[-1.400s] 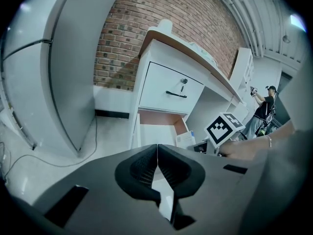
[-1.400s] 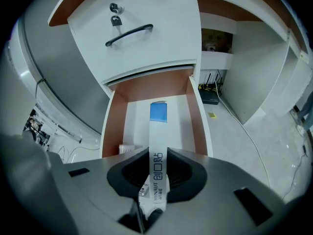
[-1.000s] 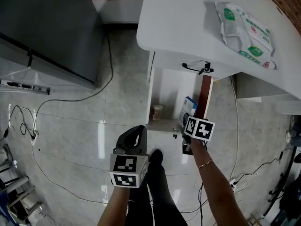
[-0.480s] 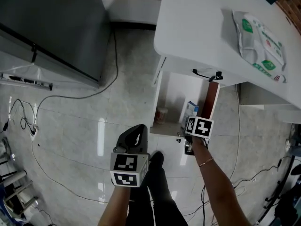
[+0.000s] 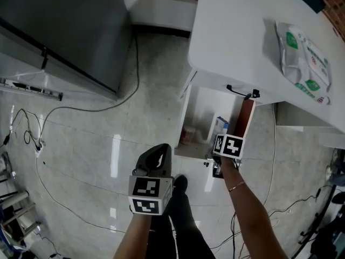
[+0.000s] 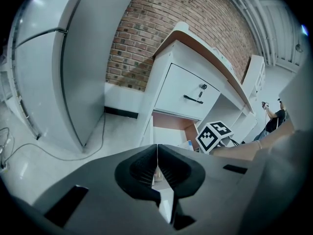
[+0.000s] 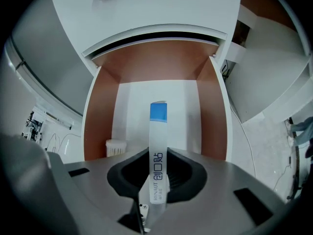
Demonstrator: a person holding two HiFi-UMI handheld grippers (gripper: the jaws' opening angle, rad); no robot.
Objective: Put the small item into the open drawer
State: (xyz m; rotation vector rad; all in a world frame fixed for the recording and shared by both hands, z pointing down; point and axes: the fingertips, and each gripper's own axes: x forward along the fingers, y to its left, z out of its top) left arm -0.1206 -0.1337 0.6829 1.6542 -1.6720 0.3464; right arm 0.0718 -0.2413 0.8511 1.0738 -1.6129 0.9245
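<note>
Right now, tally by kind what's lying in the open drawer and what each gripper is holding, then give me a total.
Round white tub, lying in the drawer: 1
White and blue box, clamped in the right gripper over the drawer: 1
Things in the left gripper, jaws together: 0
Total: 2

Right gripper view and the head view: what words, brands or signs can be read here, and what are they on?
"创口贴": printed down the white box that the right gripper is shut on.
"HYNAUT": on the same box, just below those characters; the tiny line beneath is unreadable.
Packet on the table: green print, too small to read.
Marker cube: black-and-white squares only, no words.
</note>
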